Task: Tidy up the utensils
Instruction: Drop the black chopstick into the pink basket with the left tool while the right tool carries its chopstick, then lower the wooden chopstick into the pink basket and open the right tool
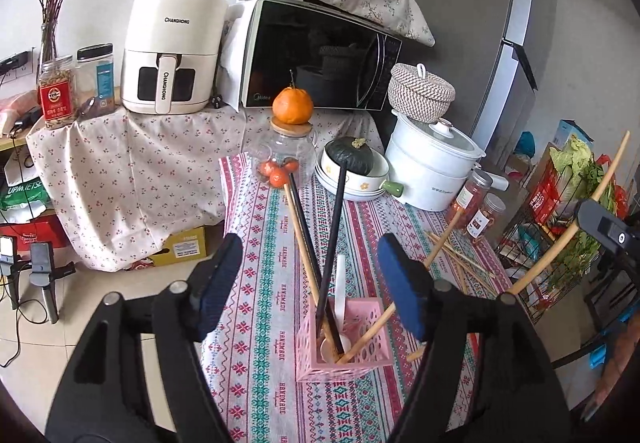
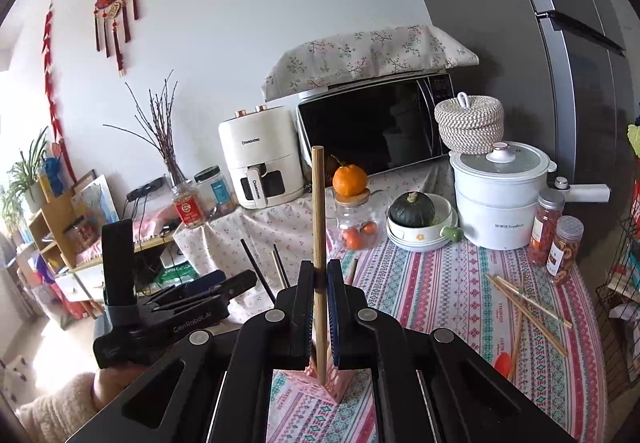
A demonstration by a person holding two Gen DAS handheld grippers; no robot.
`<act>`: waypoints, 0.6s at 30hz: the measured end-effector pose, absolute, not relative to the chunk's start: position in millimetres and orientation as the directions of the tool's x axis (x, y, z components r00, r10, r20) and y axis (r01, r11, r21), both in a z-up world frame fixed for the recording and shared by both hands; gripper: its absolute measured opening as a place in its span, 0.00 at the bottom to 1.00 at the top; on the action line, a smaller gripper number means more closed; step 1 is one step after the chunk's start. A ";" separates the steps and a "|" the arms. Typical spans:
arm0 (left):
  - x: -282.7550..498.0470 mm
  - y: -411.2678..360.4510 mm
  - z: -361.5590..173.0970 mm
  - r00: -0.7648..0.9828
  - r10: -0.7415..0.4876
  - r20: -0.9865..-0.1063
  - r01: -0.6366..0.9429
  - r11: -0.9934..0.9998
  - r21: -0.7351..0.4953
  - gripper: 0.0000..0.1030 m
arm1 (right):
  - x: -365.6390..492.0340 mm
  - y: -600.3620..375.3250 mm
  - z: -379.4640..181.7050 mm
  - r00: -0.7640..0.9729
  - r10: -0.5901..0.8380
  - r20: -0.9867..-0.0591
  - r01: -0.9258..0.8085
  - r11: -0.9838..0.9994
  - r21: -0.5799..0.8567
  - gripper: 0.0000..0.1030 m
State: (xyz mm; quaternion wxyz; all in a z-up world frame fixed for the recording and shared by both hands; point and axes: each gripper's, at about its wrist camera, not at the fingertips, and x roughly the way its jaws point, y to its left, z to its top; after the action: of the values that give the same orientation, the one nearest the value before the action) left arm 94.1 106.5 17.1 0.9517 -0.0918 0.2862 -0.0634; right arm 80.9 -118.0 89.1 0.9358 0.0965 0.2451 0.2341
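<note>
A pink perforated holder [image 1: 360,353] stands on the patterned tablecloth [image 1: 264,283]. It holds two black chopsticks [image 1: 335,227], wooden chopsticks and a white spoon [image 1: 341,295]. My left gripper [image 1: 310,281] hangs just before and above the holder, jaws wide open, with nothing pressed between its blue pads [image 1: 400,283]. My right gripper [image 2: 320,283] is shut on one upright wooden chopstick [image 2: 319,211], whose lower end is over the pink holder [image 2: 334,379]. In the left wrist view that right gripper [image 1: 612,231] and its wooden chopstick [image 1: 608,171] are at the far right.
Several loose wooden chopsticks [image 2: 528,307] lie on the cloth at the right, near two snack jars [image 2: 564,247]. Behind stand a glass jar with an orange [image 1: 292,105] on its lid, a bowl with a squash [image 1: 350,159], a white pot [image 1: 432,163], a microwave and an air fryer.
</note>
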 end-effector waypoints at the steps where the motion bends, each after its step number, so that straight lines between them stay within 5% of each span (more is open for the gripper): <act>1: 91.2 108.8 16.5 0.823 -0.167 -0.543 0.063 0.977 -0.206 0.75 | 82.2 -113.8 89.6 0.769 0.489 -0.412 -0.395 0.870 0.295 0.06; 18: 76.5 136.4 -6.4 0.746 -0.145 -0.650 0.027 0.982 -0.189 0.80 | 129.4 -53.1 29.9 0.724 0.474 -0.502 -0.373 0.880 0.294 0.06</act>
State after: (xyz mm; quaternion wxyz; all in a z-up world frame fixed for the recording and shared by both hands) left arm 76.5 136.4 -6.4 0.9305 -0.0840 0.3536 -0.0463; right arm 129.4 -53.1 29.9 0.9243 0.0863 0.2930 0.2289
